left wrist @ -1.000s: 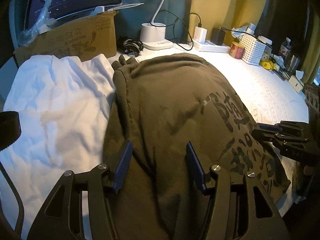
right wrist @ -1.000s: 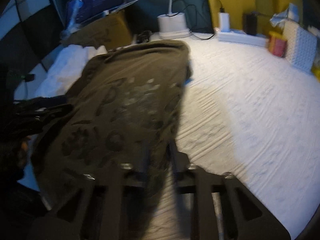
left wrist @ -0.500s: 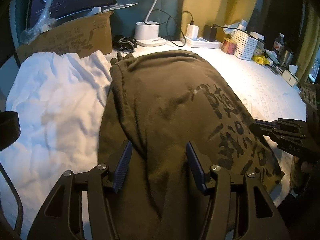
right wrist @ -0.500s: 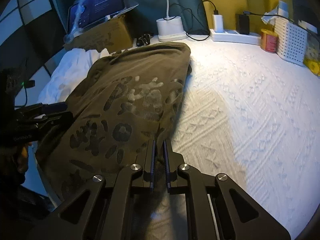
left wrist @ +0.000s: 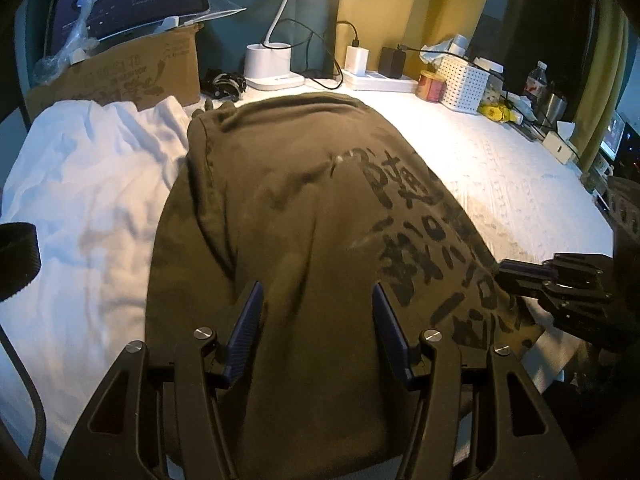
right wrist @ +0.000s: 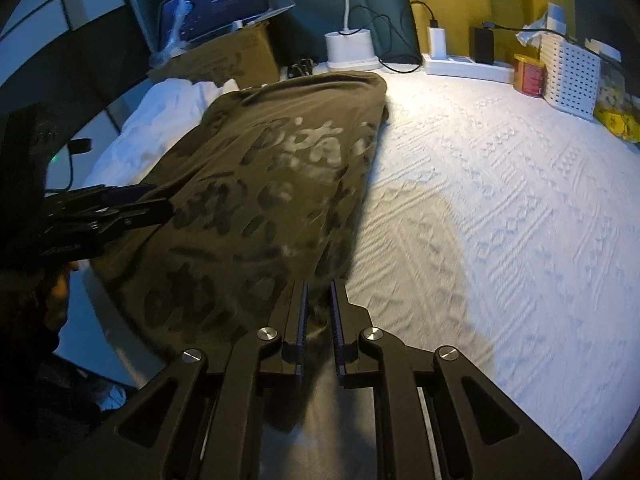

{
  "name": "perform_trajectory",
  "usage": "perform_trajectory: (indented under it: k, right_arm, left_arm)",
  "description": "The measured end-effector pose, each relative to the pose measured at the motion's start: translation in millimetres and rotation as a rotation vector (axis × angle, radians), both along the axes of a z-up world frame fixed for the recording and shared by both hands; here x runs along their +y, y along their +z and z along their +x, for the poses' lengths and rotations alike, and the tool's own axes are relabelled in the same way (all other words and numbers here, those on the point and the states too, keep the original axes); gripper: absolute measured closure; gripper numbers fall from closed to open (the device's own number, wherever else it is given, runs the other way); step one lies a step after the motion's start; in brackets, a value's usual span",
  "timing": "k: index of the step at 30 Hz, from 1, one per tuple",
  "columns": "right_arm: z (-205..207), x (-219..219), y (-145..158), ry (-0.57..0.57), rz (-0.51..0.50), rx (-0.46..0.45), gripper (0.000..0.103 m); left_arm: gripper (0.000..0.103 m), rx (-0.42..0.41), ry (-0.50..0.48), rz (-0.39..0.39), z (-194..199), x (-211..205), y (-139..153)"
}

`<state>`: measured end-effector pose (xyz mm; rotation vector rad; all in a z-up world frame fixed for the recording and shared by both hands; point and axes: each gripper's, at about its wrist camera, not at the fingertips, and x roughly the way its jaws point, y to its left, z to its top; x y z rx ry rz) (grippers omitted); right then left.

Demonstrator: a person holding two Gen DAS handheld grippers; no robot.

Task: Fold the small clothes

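An olive-green shirt (left wrist: 288,208) with black print lies lengthwise on the white table cover; it also shows in the right wrist view (right wrist: 264,192). My left gripper (left wrist: 318,304) is open, its fingers spread just above the shirt's near end. My right gripper (right wrist: 319,292) is shut on the shirt's near right edge; it appears at the right of the left wrist view (left wrist: 520,276). The left gripper shows at the left of the right wrist view (right wrist: 160,200).
A white garment (left wrist: 92,184) lies left of the shirt. A cardboard box (left wrist: 132,76) with a laptop, a lamp base (left wrist: 268,66), a power strip (left wrist: 380,80), a red can (left wrist: 432,86) and a white basket (left wrist: 466,84) line the back. The white patterned cover (right wrist: 500,200) stretches to the right.
Both grippers have shifted slightly with the shirt's near end. The right gripper stays shut on the edge and the left stays open.
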<state>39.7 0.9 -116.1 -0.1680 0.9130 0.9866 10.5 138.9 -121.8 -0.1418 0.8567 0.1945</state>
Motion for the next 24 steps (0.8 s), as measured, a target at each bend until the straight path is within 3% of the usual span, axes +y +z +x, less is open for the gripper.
perform_trajectory:
  k: [6, 19, 20, 21, 22, 23, 24]
  right_arm:
    - [-7.2, -12.9, -1.5, -0.005, 0.011, 0.002, 0.092]
    - [-16.1, -52.0, 4.7, -0.019, 0.013, -0.021, 0.089]
    - [-15.4, -57.5, 6.0, -0.029, 0.014, -0.024, 0.077]
    - [-14.8, -61.3, 7.3, -0.035, 0.018, -0.027, 0.057]
    - [-13.8, -66.4, 9.0, -0.045, 0.025, -0.029, 0.049]
    - [-12.8, -70.9, 10.3, -0.055, 0.031, -0.032, 0.042]
    - [-11.8, -75.8, 11.9, -0.067, 0.035, -0.036, 0.042]
  left_arm:
    - [0.046, -0.006, 0.016, 0.003, -8.3, -9.0, -1.9]
    - [0.045, -0.104, -0.036, 0.031, -9.0, -57.1, 15.9]
    - [0.041, -0.111, -0.043, 0.040, -9.3, -61.5, 17.7]
    - [0.029, -0.125, -0.051, 0.053, -9.5, -67.1, 20.8]
    - [0.019, -0.142, -0.054, 0.059, -10.2, -71.4, 24.1]
    - [0.018, -0.157, -0.056, 0.061, -11.1, -74.7, 27.0]
    - [0.018, -0.172, -0.062, 0.059, -11.3, -78.6, 30.3]
